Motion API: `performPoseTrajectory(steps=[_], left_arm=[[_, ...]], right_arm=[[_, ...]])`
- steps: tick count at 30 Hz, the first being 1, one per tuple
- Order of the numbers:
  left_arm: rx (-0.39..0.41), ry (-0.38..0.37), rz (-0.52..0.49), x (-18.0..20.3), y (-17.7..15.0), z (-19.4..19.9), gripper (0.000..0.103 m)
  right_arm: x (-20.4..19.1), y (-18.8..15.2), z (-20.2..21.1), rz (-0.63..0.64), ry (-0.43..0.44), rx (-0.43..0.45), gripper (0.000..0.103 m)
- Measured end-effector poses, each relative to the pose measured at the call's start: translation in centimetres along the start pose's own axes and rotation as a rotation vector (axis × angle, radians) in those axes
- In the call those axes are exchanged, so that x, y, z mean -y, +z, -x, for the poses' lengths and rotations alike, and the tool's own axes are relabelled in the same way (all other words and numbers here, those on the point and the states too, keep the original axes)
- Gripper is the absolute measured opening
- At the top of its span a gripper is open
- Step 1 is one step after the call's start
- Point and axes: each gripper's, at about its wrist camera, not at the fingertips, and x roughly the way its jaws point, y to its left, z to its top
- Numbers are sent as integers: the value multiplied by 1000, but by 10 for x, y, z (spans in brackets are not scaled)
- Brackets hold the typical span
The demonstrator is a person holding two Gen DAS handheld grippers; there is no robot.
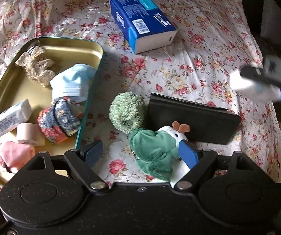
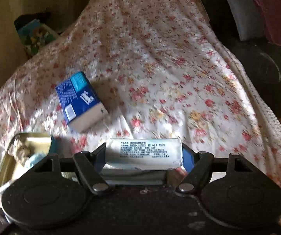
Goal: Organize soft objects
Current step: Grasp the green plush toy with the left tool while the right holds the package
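Left tool [image 1: 140,153]: jaws spread wide, holding nothing, hovering over the green plush toy [image 1: 154,152] on the floral-sheeted bed [image 1: 199,62]; its right pad overlaps the toy, contact unclear. Only the left wrist view shows: green pompom [image 1: 127,112] at 12 o'clock of the toy, black wallet [image 1: 195,119] at 1 o'clock, and the tin tray [image 1: 93,45] at 9–10 o'clock with lace [image 1: 35,66], a light-blue cloth [image 1: 73,82], patterned sock [image 1: 59,122], tape roll [image 1: 29,133], pink cloth [image 1: 13,154] and small pack [image 1: 11,118].

Right tool [image 2: 143,155]: clamped on a white tissue pack [image 2: 143,152], clear only in the right wrist view. The blue Tempo tissue pack [image 1: 142,22] shows in both, at 10 o'clock [image 2: 80,101] here.
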Motion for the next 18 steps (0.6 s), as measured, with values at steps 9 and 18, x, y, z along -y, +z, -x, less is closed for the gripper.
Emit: performPoseTrajectory(steps=[9, 18], left_arm=[[-32, -53, 2, 19, 1, -22, 84], [-86, -1, -42, 41, -6, -51, 86]], right_arm=[[-6, 17, -28, -17, 48, 14, 75], [-3, -5, -42, 31, 34, -15, 75]])
